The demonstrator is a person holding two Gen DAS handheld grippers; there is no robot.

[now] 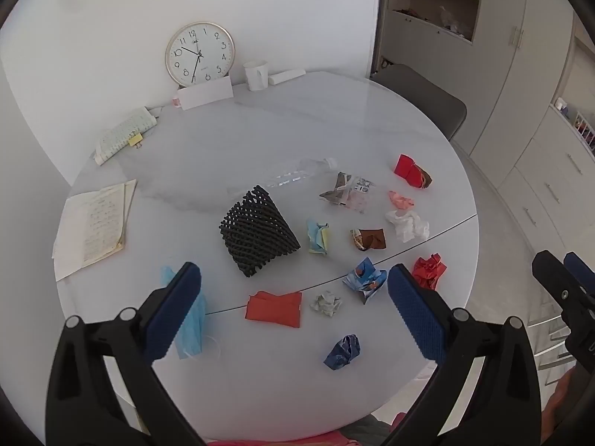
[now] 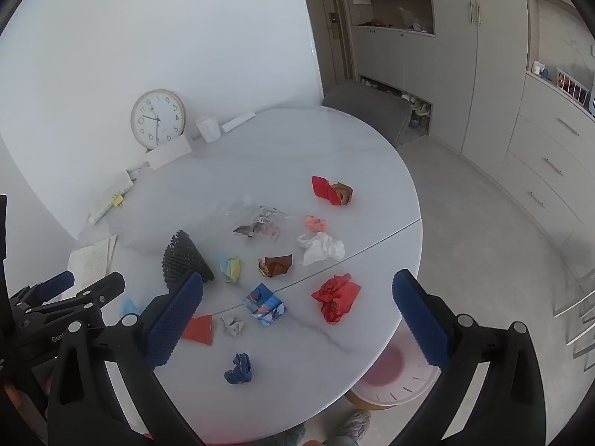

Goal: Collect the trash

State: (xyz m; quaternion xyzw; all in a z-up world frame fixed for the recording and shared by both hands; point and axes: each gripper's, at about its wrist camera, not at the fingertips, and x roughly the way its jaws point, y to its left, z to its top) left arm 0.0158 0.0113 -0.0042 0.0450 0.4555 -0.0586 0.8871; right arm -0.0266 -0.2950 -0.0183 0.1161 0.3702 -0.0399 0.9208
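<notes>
Several pieces of trash lie on the round white table [image 1: 260,122]: a black foam net [image 1: 258,230], a flat red wrapper [image 1: 274,308], a dark blue wad [image 1: 343,351], a blue printed wrapper [image 1: 366,278], a red crumpled paper [image 2: 335,297], a white tissue [image 1: 407,225], a blue face mask [image 1: 191,329] and a clear bottle [image 1: 293,174]. My left gripper [image 1: 293,308] is open and empty above the near trash. My right gripper [image 2: 297,312] is open and empty above the blue printed wrapper [image 2: 264,304].
A wall clock [image 1: 200,54], white mug [image 1: 256,74], white box [image 1: 204,93] and booklets [image 1: 93,226] stand at the table's far and left sides. A grey chair [image 2: 366,109] is behind. A pink clock-faced round object [image 2: 390,379] sits on the floor below the table's right edge.
</notes>
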